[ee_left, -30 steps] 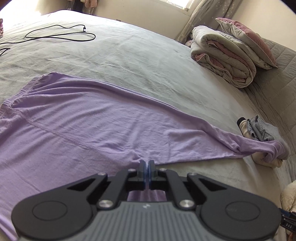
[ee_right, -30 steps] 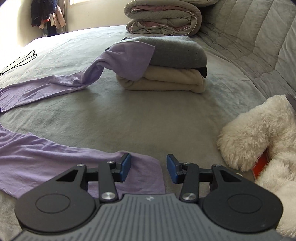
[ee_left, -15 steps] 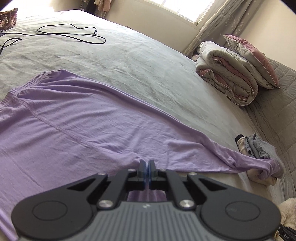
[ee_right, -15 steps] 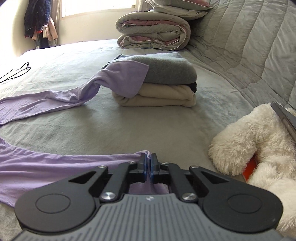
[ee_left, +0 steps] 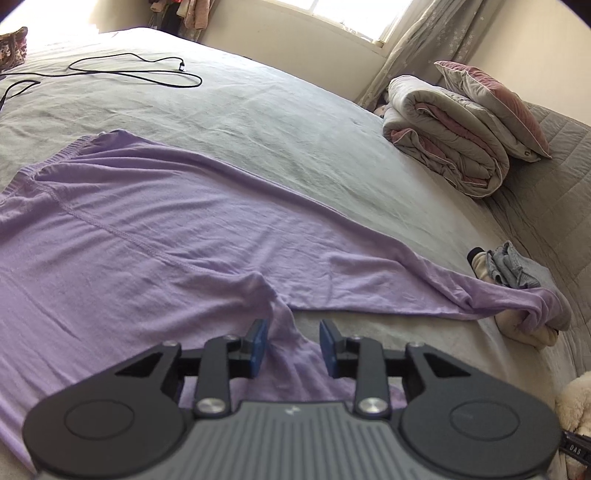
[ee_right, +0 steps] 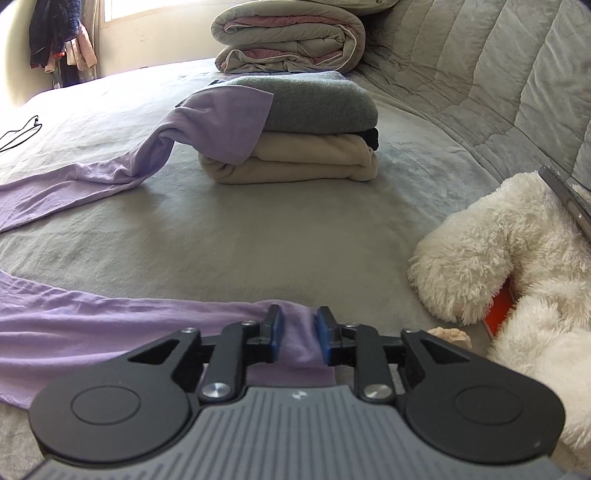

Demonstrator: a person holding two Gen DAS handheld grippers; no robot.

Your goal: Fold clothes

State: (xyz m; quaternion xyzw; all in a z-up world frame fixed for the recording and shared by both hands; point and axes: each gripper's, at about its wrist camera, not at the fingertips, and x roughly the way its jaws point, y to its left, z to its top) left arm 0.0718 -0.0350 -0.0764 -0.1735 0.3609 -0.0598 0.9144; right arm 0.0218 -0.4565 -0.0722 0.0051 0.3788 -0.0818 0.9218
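A wide bed covered with a pale grey-green sheet (ee_left: 280, 122) fills both views, lit from a window (ee_left: 354, 14) at 12 o'clock in the left wrist view, with a patterned curtain (ee_left: 417, 40) hanging at about 1 o'clock. A thin black cable (ee_left: 136, 72) loops over the sheet at 10 o'clock. At 2 o'clock a rolled grey and pink quilt (ee_left: 447, 147) lies against the quilted grey headboard side (ee_left: 554, 192), with a pink-edged pillow (ee_left: 495, 107) on top of it. Dark and pink clothes hang in the far corner (ee_right: 59, 40), at 10 o'clock in the right wrist view.

The lilac long-sleeved knit top (ee_left: 122, 236) lies spread flat across the sheet from 9 o'clock toward the centre. One sleeve runs out to 3 o'clock and its cuff is draped over a stack of folded clothes, grey on top and cream below (ee_right: 314, 136), which sits at 12 o'clock in the right wrist view.

The left gripper (ee_left: 293, 341) has just been opening: its blue pads stand apart with a raised ridge of the lilac fabric between them, near the armpit of the top. The right gripper (ee_right: 298, 334) has just been opening too; its pads stand apart around a pinched fold of the other sleeve's end, at 6 o'clock, and I cannot tell whether they touch the cloth.

A fluffy white plush toy (ee_right: 509, 266) lies at 3 o'clock beside the right gripper, with something orange (ee_right: 498, 310) tucked in it.
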